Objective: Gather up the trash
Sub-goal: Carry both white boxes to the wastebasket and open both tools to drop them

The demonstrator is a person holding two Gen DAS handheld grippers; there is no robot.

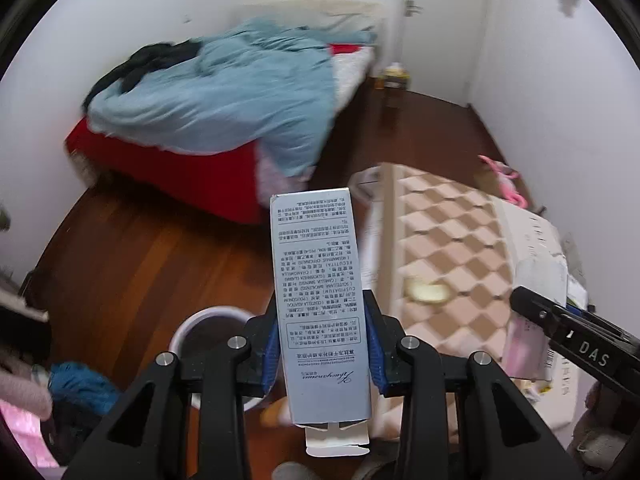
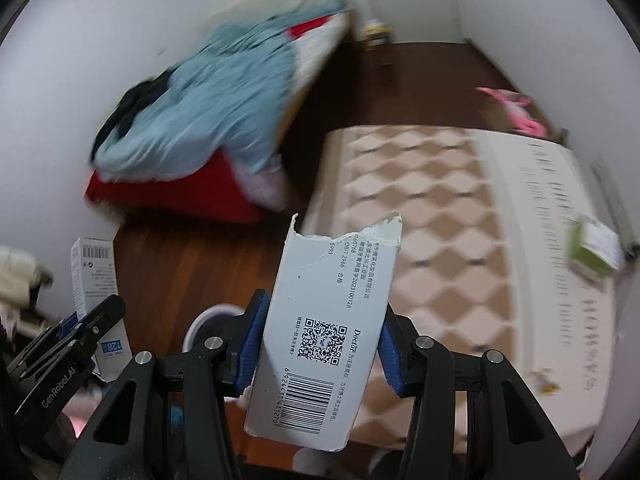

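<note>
Two cartons are held up at once: a tall grey carton [image 1: 320,300] is clamped between the blue pads of the left gripper [image 1: 323,350], and a white torn-topped carton [image 2: 326,328] is pinched by the right gripper [image 2: 318,350]. Just below, a white-rimmed bin [image 1: 212,322] is seen on the wooden floor [image 1: 152,252]. Beside it, a checkered worktop [image 2: 432,216] is spread out. Farther back, a bed [image 1: 224,100] under blue bedding, somewhat blurred, is made out.

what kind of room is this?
Most likely a bedroom at home: a bed with a rumpled blue duvet, a wood floor, a door in the far corner, and clothes piled nearby.
</note>
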